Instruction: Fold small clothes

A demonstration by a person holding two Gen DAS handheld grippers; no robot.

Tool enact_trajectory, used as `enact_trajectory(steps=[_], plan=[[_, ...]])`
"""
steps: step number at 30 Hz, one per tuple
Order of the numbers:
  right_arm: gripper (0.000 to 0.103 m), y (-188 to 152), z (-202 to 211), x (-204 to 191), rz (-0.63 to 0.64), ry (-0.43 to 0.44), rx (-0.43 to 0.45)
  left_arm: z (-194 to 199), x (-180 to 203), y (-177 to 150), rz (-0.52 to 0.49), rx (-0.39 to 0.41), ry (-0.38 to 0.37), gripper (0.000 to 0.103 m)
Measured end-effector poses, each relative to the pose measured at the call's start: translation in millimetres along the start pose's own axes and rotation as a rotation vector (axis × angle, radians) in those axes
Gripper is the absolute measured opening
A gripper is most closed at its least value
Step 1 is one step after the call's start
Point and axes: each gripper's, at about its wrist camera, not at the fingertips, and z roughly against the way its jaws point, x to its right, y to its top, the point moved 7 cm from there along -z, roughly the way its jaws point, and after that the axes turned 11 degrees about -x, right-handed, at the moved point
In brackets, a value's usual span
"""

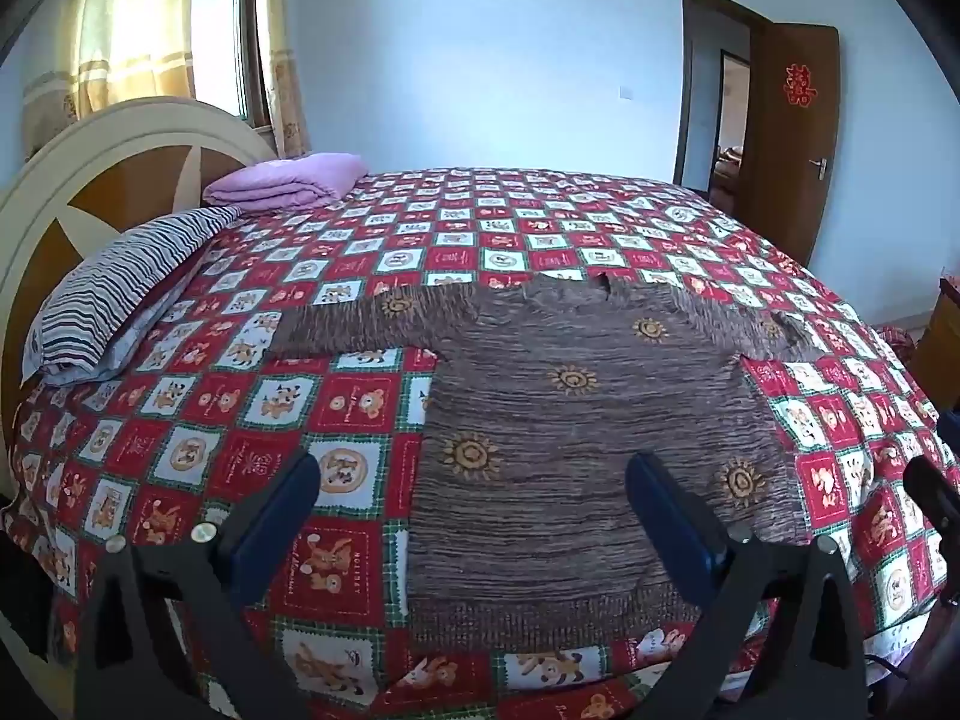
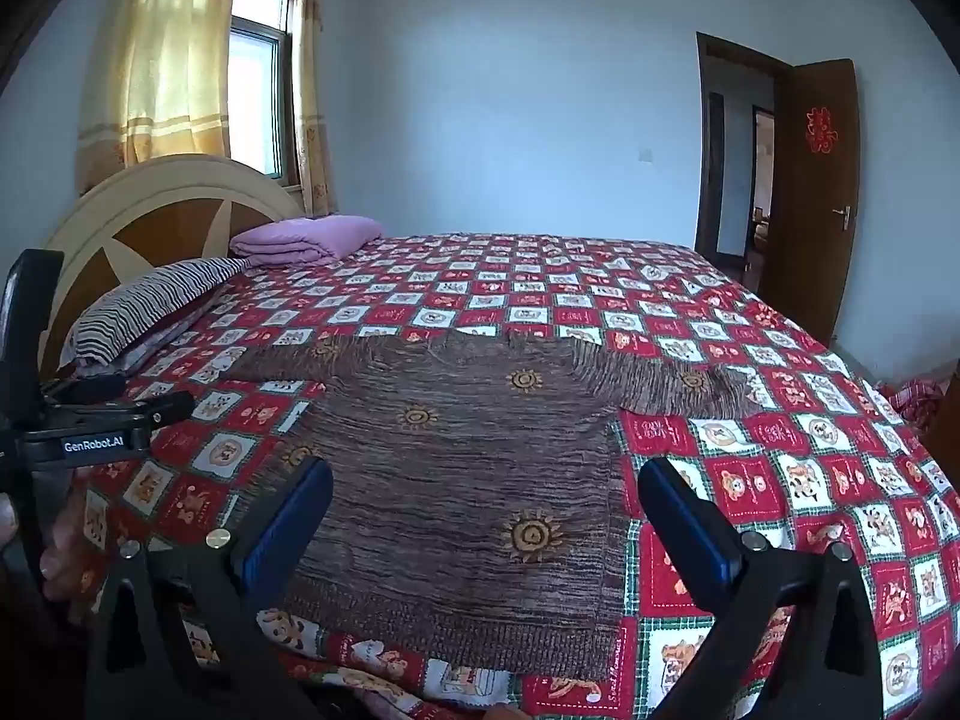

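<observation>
Sweater [image 1: 576, 420], brown with sun motifs, lay flat on the checked bedspread [image 1: 252, 420], sleeves spread. "GenRobot.AI" was printed on the left gripper [image 1: 474, 516], seen from the right wrist. Both it and the right gripper [image 2: 486, 516] hovered over the hem, fingers wide apart, gripping nothing. Beyond lay a striped pillow [image 1: 114, 300].

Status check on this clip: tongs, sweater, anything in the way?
Left tongs open, empty. Right tongs open, empty. Brown sweater flat on bedspread, sleeves out, unfolded. Striped pillow and purple blanket off by the headboard, not in the way.
</observation>
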Motion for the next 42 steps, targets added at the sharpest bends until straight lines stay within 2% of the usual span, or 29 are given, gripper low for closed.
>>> enact_trajectory(steps=[13, 42], plan=[[0.102, -5, -8, 13, -0.034, -0.017, -0.021, -1, -5, 2, -0.007, 0.004, -0.002, 0.103], [0.102, -10, -16, 14, -0.038, -0.011, -0.043, -4, -11, 2, 0.007, 0.003, 0.001, 0.103]])
